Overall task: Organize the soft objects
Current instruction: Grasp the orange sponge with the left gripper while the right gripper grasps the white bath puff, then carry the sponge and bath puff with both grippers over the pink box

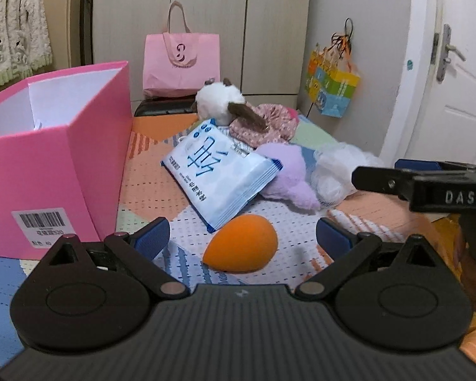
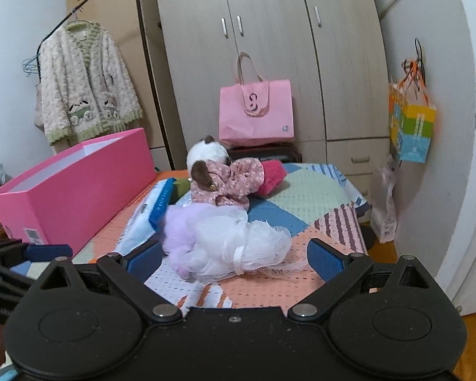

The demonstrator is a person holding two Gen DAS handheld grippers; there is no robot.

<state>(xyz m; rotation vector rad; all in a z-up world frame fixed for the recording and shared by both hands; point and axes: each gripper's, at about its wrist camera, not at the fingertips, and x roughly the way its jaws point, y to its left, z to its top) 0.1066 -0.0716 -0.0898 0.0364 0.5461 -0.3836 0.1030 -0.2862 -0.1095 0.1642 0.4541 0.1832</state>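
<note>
An orange egg-shaped sponge [image 1: 240,243] lies on the patterned mat between the open fingers of my left gripper [image 1: 242,241], not gripped. Behind it lie a blue-white tissue pack [image 1: 220,171], a purple plush [image 1: 290,171], a white mesh puff [image 1: 339,168], a floral cloth [image 1: 263,123] and a white-brown plush toy [image 1: 220,98]. My right gripper [image 2: 233,258] is open with the white mesh puff [image 2: 241,247] between its fingers, not gripped. The purple plush [image 2: 182,222], floral cloth [image 2: 234,181], plush toy [image 2: 206,155] and a red fuzzy item [image 2: 273,174] lie beyond. The right gripper also shows in the left wrist view [image 1: 384,181].
An open pink box [image 1: 47,165] stands at the left on the mat; it also shows in the right wrist view [image 2: 79,184]. A pink tote bag [image 2: 255,111] stands before the wardrobe. A colourful bag [image 2: 411,127] hangs at the right. A fleece jacket [image 2: 85,85] hangs on a rack.
</note>
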